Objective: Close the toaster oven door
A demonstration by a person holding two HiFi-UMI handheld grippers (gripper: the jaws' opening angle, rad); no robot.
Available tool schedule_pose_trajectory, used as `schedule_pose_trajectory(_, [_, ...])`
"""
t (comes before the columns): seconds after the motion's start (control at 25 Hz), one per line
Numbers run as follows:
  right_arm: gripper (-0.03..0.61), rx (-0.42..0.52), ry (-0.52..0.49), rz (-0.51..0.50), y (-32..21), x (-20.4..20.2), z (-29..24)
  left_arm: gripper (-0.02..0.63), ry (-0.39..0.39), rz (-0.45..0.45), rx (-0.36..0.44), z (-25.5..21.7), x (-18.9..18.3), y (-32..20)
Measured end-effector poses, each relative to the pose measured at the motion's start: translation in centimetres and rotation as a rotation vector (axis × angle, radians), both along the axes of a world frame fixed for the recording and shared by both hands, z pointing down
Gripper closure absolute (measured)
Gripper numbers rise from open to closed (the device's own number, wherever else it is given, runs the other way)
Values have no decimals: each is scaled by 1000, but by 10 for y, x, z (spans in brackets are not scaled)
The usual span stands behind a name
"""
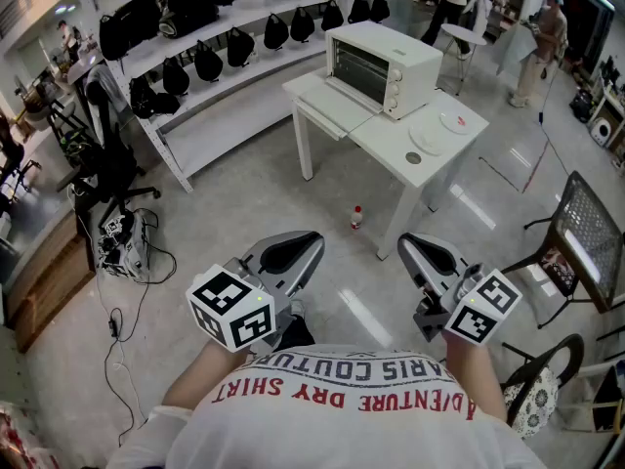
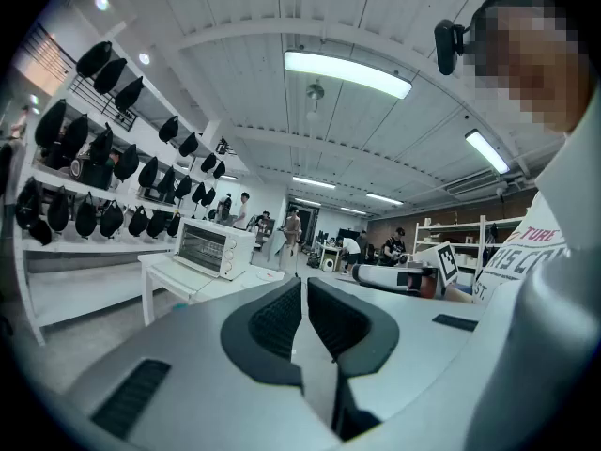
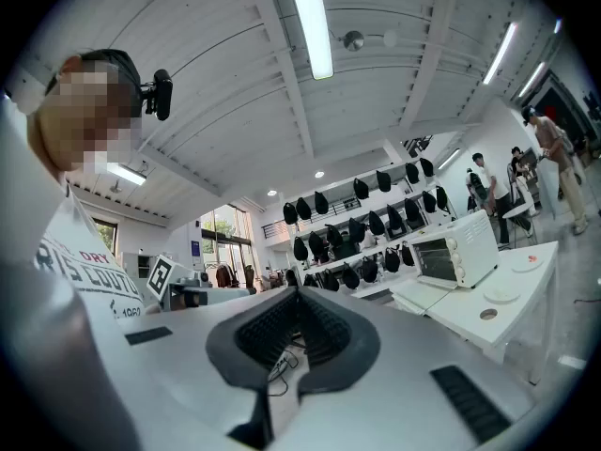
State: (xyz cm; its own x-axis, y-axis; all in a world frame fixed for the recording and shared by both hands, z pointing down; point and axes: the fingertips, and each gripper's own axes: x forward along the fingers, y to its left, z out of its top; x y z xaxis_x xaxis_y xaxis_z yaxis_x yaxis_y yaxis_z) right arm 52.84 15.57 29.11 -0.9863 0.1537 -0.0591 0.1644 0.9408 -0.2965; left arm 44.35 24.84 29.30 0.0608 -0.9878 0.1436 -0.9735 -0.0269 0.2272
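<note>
A white toaster oven (image 1: pixel 383 66) stands on a white table (image 1: pixel 459 149) across the room. Its door (image 1: pixel 337 99) lies folded down flat in front of it. The oven also shows far off in the left gripper view (image 2: pixel 214 248) and in the right gripper view (image 3: pixel 455 250). My left gripper (image 1: pixel 305 244) and right gripper (image 1: pixel 418 249) are held close to my body, well short of the table. Both are shut with nothing between the pads, as the left gripper view (image 2: pixel 303 287) and the right gripper view (image 3: pixel 299 297) show.
A white plate (image 1: pixel 430 137) lies on the table beside the oven. A small bottle (image 1: pixel 356 218) stands on the floor by the table leg. Long shelves of black bags (image 1: pixel 195 27) run along the left. A mesh chair (image 1: pixel 586 242) is at the right, and people stand at the back.
</note>
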Motion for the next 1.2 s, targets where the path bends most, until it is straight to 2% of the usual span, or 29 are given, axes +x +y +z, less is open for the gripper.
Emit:
schedule_pose_trajectory(0.36, [554,14,22,-11,-6,-9,10,569,1,-13,-17,8,-3,-6])
schedule_pose_trajectory(0.48, [554,14,39,-12,-5,-24,17,569,16,-21,-27,15,-16,-5])
schedule_pose_trajectory(0.6, [554,-33,54,-11,-9,-38,26,569,54,-32,-36,25,-35,-6])
schedule_pose_trajectory(0.92, [552,-105,134,11,-41,-99,60,569,109,-26,-72,51,-99,-34])
schedule_pose_trajectory(1.2, [552,-137,172,14,-74,-195,84,569,142,-51,-102,76,-208,-66])
